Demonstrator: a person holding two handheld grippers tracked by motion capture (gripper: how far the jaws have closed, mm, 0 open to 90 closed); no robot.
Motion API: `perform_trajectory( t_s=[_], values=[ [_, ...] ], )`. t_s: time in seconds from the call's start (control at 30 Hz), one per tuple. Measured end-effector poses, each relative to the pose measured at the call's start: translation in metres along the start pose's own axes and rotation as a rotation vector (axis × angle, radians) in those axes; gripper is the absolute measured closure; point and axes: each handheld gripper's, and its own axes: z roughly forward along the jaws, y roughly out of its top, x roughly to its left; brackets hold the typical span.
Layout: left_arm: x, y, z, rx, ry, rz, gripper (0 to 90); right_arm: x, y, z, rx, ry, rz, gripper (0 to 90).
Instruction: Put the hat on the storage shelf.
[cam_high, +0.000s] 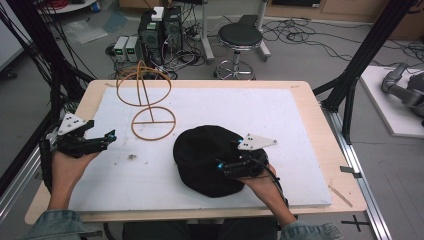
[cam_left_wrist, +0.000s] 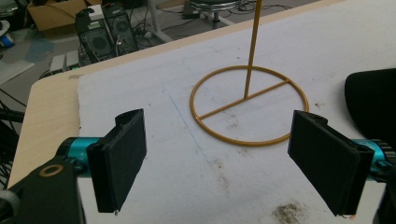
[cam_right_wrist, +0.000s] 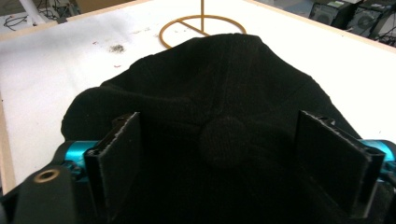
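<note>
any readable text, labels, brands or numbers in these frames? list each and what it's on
None readable.
The black hat, the gold wire stand and both grippers carry no visible lettering.
The computer towers on the floor are too small and blurred to show any marking.

A: How many things do we count on the surface?
B: We count one black hat, one gold wire stand, two grippers: left gripper, right gripper.
</note>
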Motion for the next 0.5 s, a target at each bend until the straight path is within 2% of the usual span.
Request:
perform_trajectory(
  t_s=[0.07,0.27,0.5],
  values=[
    [-0.0001,0.0001,0.0,0.0,0.0,0.0,19.9,-0.0001,-0.0005,0.0005,0.002,-0.006,0.0,19.3],
    [-0.0006,0.0002,0.0003,-0.001,0.0,0.001,19.9,0.0007,-0.0029,0.0045,0.022,-0.017,-0.002,34.3],
    [-0.0004,0.0004,-0.0003,-0.003,0.001,0.0,19.9,0.0014,-0.0053,0.0087,0.044,-0.025,-0.005,45.6]
  ],
)
